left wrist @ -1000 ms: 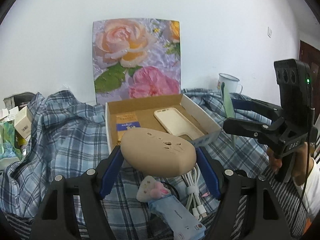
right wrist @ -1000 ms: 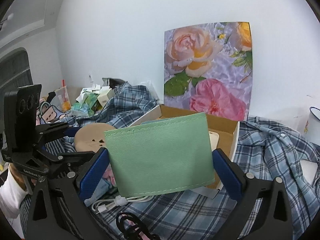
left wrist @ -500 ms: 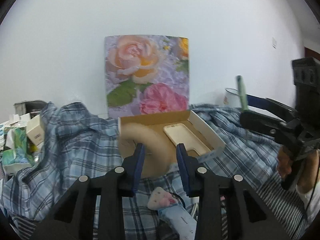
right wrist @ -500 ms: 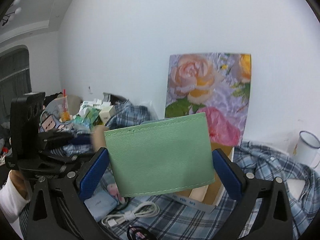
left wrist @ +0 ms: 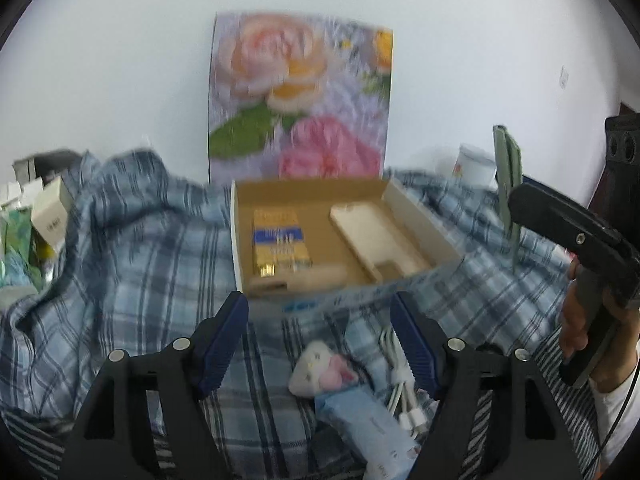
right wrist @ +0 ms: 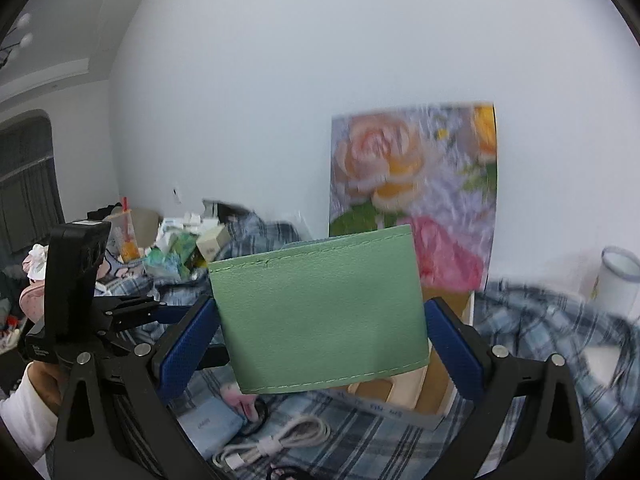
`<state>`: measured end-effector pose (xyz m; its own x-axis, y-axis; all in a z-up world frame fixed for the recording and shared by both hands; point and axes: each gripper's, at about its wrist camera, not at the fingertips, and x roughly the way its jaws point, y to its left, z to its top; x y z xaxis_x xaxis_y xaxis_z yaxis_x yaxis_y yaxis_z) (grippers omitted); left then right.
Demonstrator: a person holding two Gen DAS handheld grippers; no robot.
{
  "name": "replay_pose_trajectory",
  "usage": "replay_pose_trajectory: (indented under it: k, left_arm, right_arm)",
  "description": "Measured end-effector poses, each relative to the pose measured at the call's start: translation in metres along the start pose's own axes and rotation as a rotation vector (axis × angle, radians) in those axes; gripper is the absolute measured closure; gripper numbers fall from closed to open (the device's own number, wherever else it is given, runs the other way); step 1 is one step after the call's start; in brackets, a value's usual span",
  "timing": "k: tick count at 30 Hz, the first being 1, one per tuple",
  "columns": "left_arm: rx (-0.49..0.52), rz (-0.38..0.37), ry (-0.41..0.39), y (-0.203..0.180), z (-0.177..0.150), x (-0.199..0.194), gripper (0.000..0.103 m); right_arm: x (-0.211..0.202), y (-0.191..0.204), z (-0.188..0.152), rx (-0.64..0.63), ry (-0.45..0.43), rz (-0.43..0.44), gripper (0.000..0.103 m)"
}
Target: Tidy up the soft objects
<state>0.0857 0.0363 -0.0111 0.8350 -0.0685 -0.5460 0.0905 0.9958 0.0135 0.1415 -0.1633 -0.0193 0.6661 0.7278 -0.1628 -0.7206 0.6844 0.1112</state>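
The left claw (left wrist: 320, 336) is open with nothing between its blue pads; its jaws have just been opening again after a short closing. It hovers just before the near wall of the shallow brown cardboard box (left wrist: 424, 220).

The right claw (right wrist: 320, 344) grips a flat mint-green stitched leather pouch (right wrist: 320, 308) by its two side edges. It holds the pouch upright in the air, in front of the box and not yet inside it.

In the box I count three things. One is a gold and blue packet (left wrist: 280, 242). One is a cream soft phone case (left wrist: 376, 236). One is a pale beige item (left wrist: 304, 276) along the near wall, too blurred to say more about.

So I judge the task is about halfway. Some things are already in the box, and the pouch is the next one to go in.

Outside the box, on the blue checked cloth (left wrist: 132, 264) that covers the surface, lie one white and pink plush figure (left wrist: 320, 368), one light blue flat pack (left wrist: 364, 420) touching it, and one bundle of white cable (left wrist: 400, 376). The plush figure probably still needs sorting.

Farther behind stand one rose picture (left wrist: 300, 108) against the wall and one white mug (left wrist: 474, 164).
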Motion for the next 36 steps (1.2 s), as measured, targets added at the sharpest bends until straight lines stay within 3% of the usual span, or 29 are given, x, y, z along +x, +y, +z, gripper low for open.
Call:
replay_pose_trajectory:
  k: [4,11,14,18,21,25,28,33,35,36]
  left_arm:
    - [0.017,0.003,0.048,-0.004,-0.007,0.015,0.018]
    - [0.011,0.004,0.122,-0.003,-0.014,0.031,0.017]
    - [-0.006,0.078,0.068,0.006,-0.010,0.021,0.017]
    - [-0.010,0.092,0.003,0.011,0.001,0.012,0.017]
    - [0.072,0.065,0.028,0.003,0.013,0.022,0.017]
    - [0.244,0.123,0.053,-0.014,0.015,0.044,0.018]
    - [0.304,0.116,0.074,-0.018,0.016,0.053,0.034]
    - [0.362,0.084,0.102,-0.011,0.020,0.064,0.044]
    - [0.402,0.072,0.121,-0.012,0.019,0.068,0.056]
    - [0.426,0.067,0.136,-0.013,0.018,0.071,0.056]
  right_arm:
    - [0.005,-0.013,-0.011,0.052,0.021,0.014,0.002]
    - [0.008,-0.036,-0.019,0.210,0.021,0.051,0.002]
    - [0.011,-0.037,-0.021,0.222,0.033,0.044,0.002]
    - [0.013,-0.037,-0.021,0.232,0.044,0.060,0.002]
    - [0.016,-0.037,-0.022,0.229,0.057,0.064,0.002]
    - [0.017,-0.038,-0.023,0.237,0.065,0.075,0.002]
    - [0.016,-0.039,-0.023,0.240,0.065,0.078,0.001]
    - [0.014,-0.041,-0.022,0.250,0.062,0.082,0.001]
    - [0.014,-0.041,-0.022,0.250,0.062,0.084,0.001]
    - [0.014,-0.041,-0.022,0.250,0.062,0.084,0.001]
